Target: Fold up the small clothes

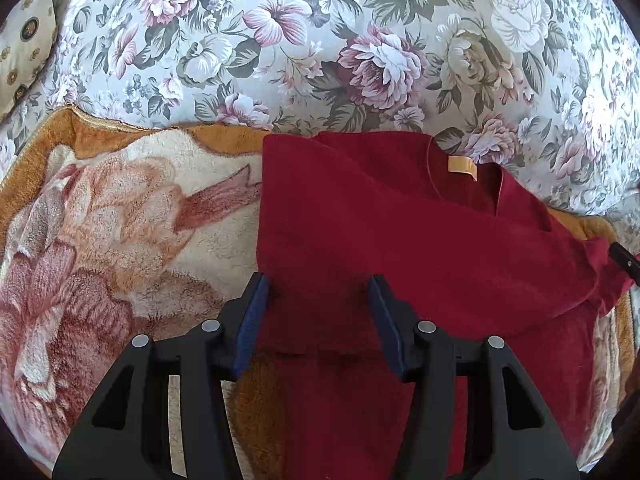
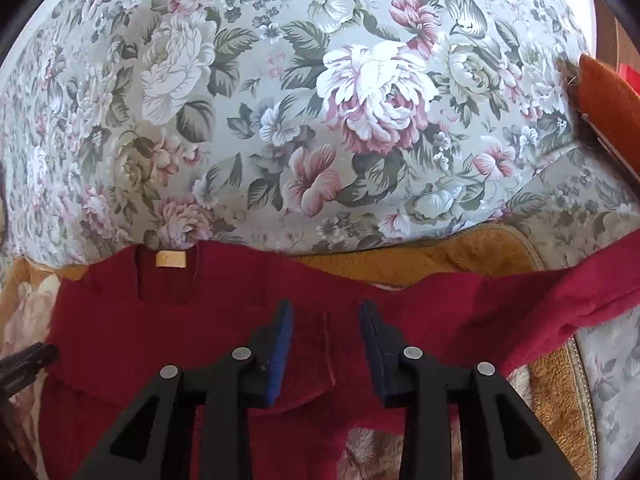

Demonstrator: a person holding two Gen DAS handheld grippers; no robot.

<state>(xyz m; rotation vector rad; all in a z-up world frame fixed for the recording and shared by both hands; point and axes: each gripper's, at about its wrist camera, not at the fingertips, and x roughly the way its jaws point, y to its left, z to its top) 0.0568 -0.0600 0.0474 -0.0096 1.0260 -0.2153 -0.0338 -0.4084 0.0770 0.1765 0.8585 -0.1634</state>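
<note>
both wrist views: soft, even daylight, brightest on the floral sofa back (image 1: pixel 360 40) ahead of the fingers, washing out pale blooms at far right. fisheye bowing and dark vignette at corners. faint shadows beneath the red shirt (image 2: pixel 440 312). focus sharp; no motion blur.

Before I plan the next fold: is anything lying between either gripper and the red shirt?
Nothing visible. The left gripper and right gripper both hang open directly over the red shirt, with only bare fabric beneath them.
</note>
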